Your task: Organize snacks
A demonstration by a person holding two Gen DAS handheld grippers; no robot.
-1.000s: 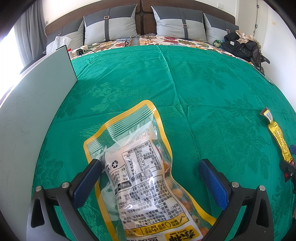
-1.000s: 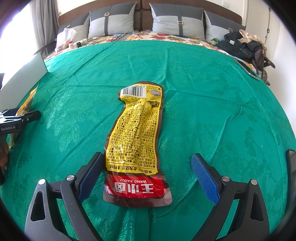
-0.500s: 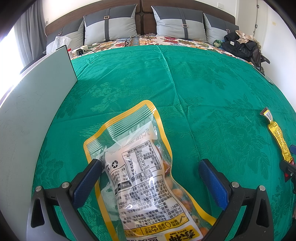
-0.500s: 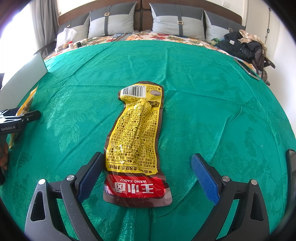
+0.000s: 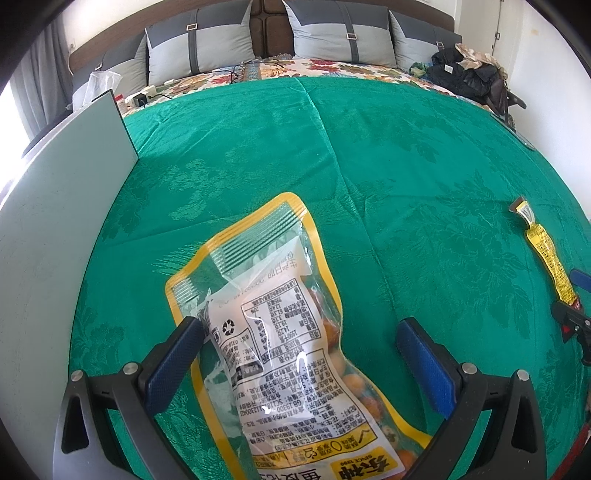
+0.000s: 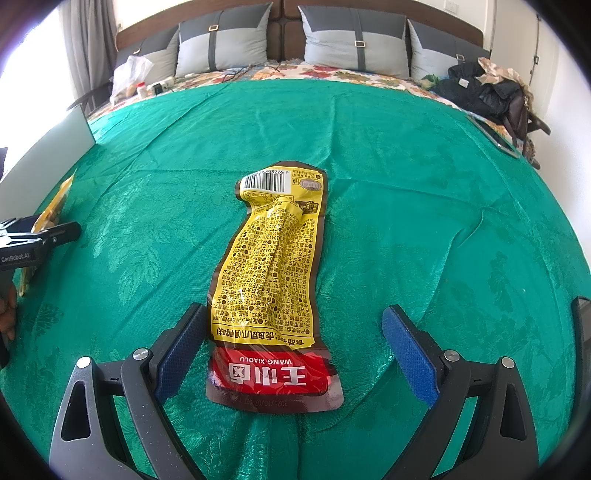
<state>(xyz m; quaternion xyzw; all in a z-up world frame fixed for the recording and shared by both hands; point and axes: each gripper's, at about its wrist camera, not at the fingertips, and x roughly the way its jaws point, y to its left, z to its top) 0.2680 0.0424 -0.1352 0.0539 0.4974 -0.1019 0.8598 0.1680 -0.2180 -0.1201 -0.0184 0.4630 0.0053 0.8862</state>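
green patterned bedspread point(image 6: 406, 206) covers the bed. grey pillows point(image 6: 221, 46) upright against brown headboard point(image 6: 284, 22). dark clothing pile point(image 6: 484, 92) at far right corner. pale flat board point(image 5: 55, 206), possibly a panel, stands along left edge.

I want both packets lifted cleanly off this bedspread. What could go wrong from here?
The left gripper is open around the clear peanut bag, whose film looks slick and may slip. The right gripper straddles the flat yellow pouch; closing might pinch the green bedspread too.
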